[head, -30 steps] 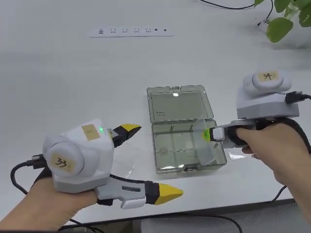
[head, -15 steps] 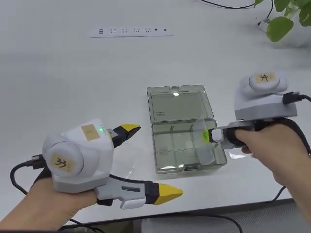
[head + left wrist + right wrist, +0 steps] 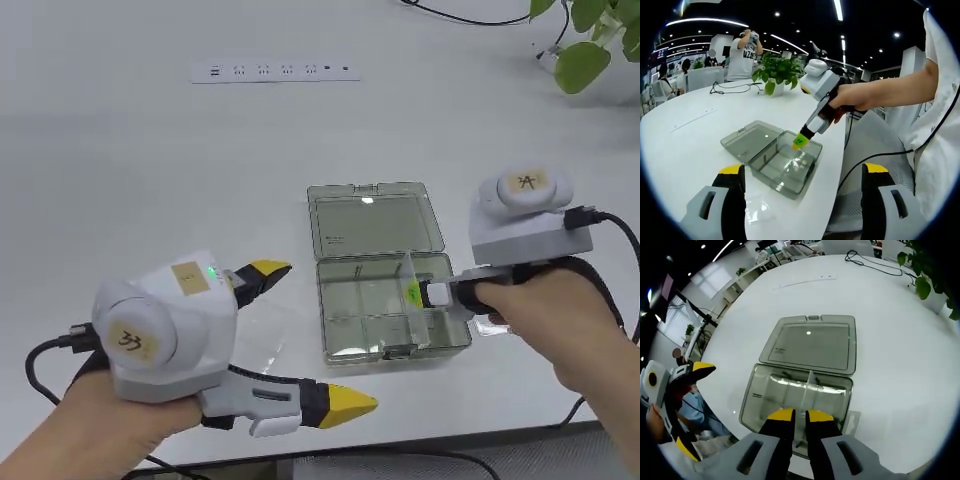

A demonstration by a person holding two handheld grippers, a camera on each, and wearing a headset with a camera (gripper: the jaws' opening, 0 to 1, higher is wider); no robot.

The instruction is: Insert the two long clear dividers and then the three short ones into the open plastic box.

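Right gripper (image 3: 795, 416): the jaws are pinched almost together on the near edge of a clear divider (image 3: 807, 390), which runs straight ahead from the tips toward the hinge side of the open plastic box (image 3: 747, 405). I cannot tell whether this is a long or a short piece. In the head view the divider (image 3: 411, 325) stands upright inside the box base (image 3: 322, 300), right of centre. One second ago it hung tilted from the tips, with its lower edge over the box's front right corner. The right gripper (image 3: 414, 293) has since come down and in over the base. Beyond the jaws the lid lies flat, open on the table (image 3: 150, 180). Just right of the jaws a clear flat piece (image 3: 852, 422) lies on the table against the box wall. Left gripper (image 3: 802, 170): the jaws are spread wide with nothing between the pads, in the same pose as before. Ahead of them is the box (image 3: 785, 170) with the right gripper (image 3: 799, 142) tip-down in it. Between the jaws, nearer the camera, another clear piece (image 3: 757, 212) lies on the table. In the head view the left gripper (image 3: 308, 335) sits left of the box, clear of it.
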